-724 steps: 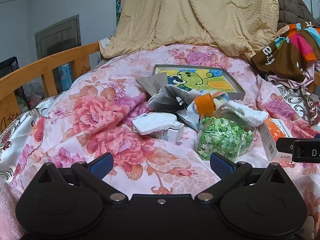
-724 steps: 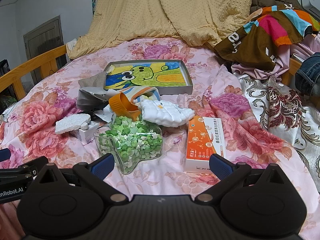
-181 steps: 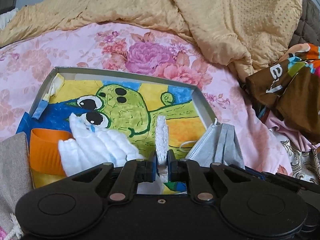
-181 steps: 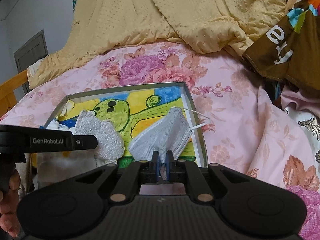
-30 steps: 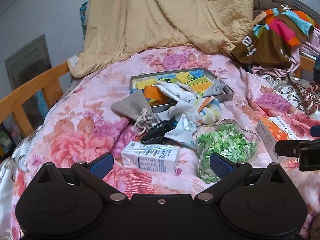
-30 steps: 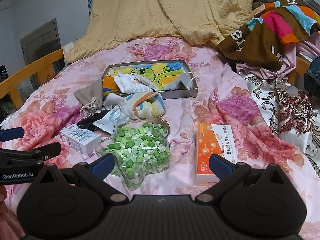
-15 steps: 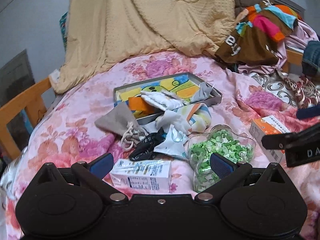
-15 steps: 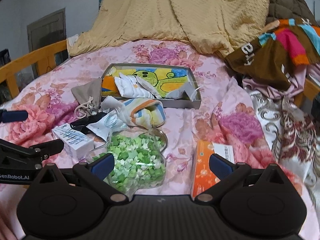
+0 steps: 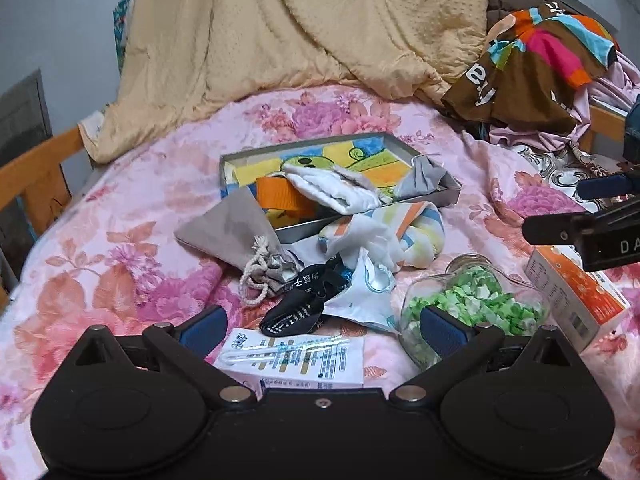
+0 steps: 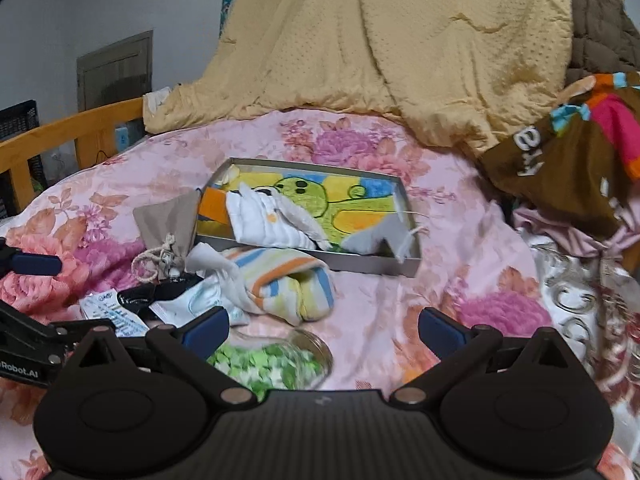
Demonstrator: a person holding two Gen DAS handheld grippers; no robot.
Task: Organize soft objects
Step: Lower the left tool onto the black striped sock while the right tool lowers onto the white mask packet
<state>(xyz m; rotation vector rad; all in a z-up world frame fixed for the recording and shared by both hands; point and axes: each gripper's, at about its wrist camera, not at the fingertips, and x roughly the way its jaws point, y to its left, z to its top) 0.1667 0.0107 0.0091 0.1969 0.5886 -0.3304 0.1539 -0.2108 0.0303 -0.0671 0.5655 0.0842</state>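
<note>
— Sorting looks partly done: the shallow grey tray with the green cartoon creature painted inside [image 10: 406,200] holds a white quilted cloth [image 10: 266,222], a flat white pad [image 10: 300,216], a grey face mask [image 10: 380,240] at its near right corner, and something orange [image 9: 280,198] at its left end.

— And what is left outside it?

— A striped pastel cloth bundle [image 10: 288,284] touching the tray's near wall, a beige drawstring pouch [image 9: 236,230] beside the tray's left end, a black sock with white dots [image 9: 298,306], and a pale crinkled packet [image 9: 362,300]. By my judgement, those soft pieces are the remaining work; the glass jar of green paper stars [image 9: 472,304], the white carton [image 9: 296,362] and the orange-and-white box [image 9: 576,292] are hard and probably stay.

— The tools?

— The left gripper [image 9: 322,326] and the right gripper [image 10: 323,325] both have their blue-padded fingers spread wide, holding nothing, over the near clutter.

— Any writing?

— "Robot.AI" on the left gripper's side in the right view, "DA" on the right gripper's side in the left view. The sock carries white Chinese characters, too small to read. A brown garment [image 9: 508,80] shows white letters, unreadable.
</note>
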